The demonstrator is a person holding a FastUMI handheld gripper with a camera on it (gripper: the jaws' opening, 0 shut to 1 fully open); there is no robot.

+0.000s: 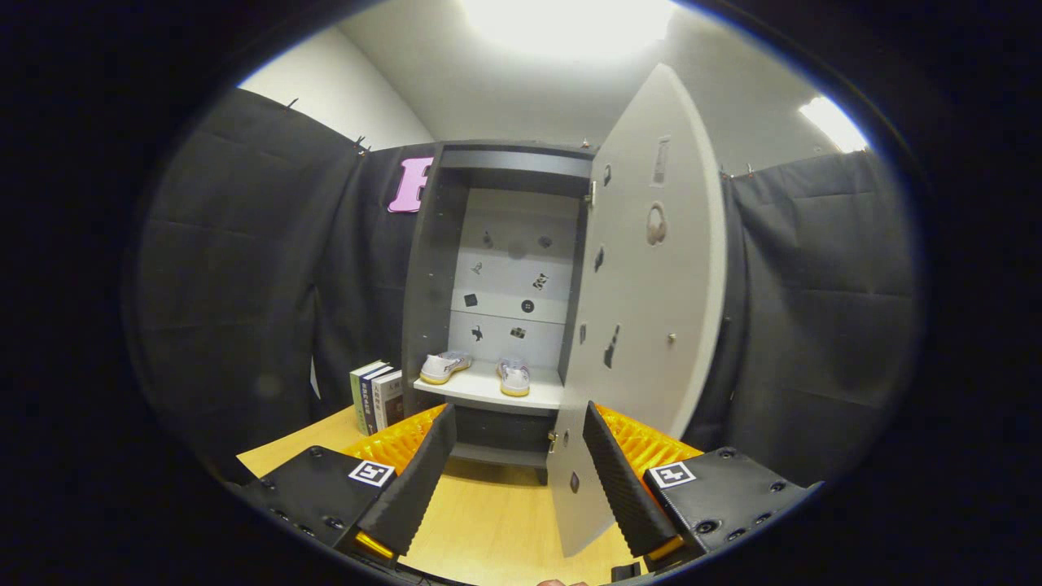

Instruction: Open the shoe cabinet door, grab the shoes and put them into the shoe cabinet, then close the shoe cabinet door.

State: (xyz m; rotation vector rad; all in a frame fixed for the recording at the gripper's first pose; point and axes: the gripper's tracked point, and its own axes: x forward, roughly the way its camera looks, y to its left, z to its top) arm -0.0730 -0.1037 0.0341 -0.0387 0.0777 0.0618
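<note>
Tongs (pixel 514 456) are hanging with both fingers spread apart and nothing between them, facing the shoe cabinet (pixel 496 285) just beyond. Its door (pixel 651 309) is standing swung open, the lower edge reaching down by one finger. Two shoes (pixel 480 370) are sitting apart on the pale shelf (pixel 496 395) inside. Some books (pixel 377 396) are standing upright on the wooden table (pixel 488 513) beside the cabinet.

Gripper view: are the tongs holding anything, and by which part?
Nothing is held: the tongs are open, with the white cabinet door's lower edge between the fingers, ungripped.
</note>
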